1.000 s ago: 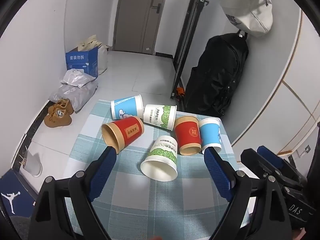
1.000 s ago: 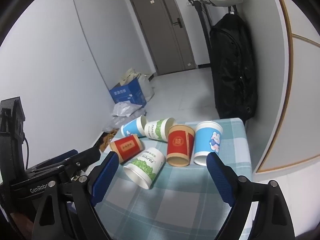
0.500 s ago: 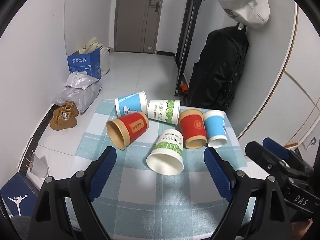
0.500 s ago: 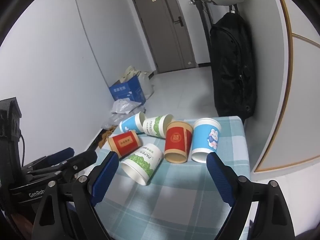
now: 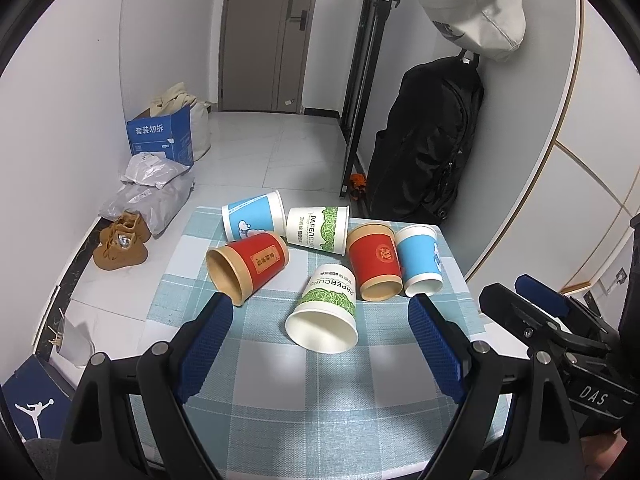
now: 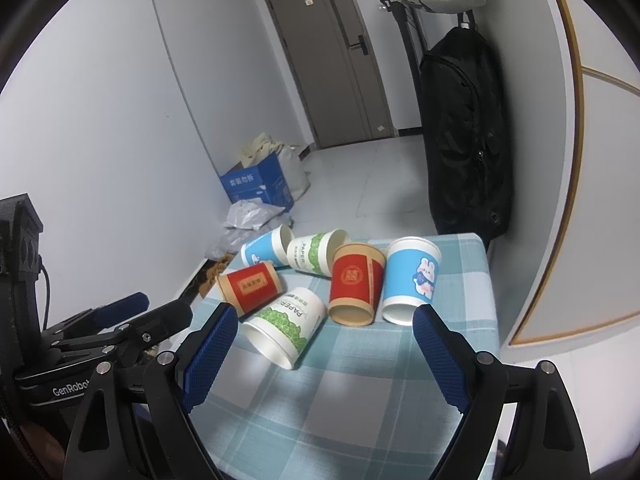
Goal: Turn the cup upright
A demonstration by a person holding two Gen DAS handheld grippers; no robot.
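Note:
Several paper cups lie on their sides on a checked tablecloth: a green-and-white cup nearest me, a red cup at left, a red cup and a blue cup at right, another blue cup and green cup behind. The same cups show in the right wrist view, green-and-white in front. My left gripper is open and empty, hovering short of the cups. My right gripper is open and empty too.
The small table stands beside a white wall at right. A black bag hangs beyond it. On the floor at left are brown shoes, grey bags and a blue box. The other gripper shows at each view's edge.
Both grippers have drawn back and up from the cups, which now sit farther away in both views. The cups have not moved. Both jaws stay open.

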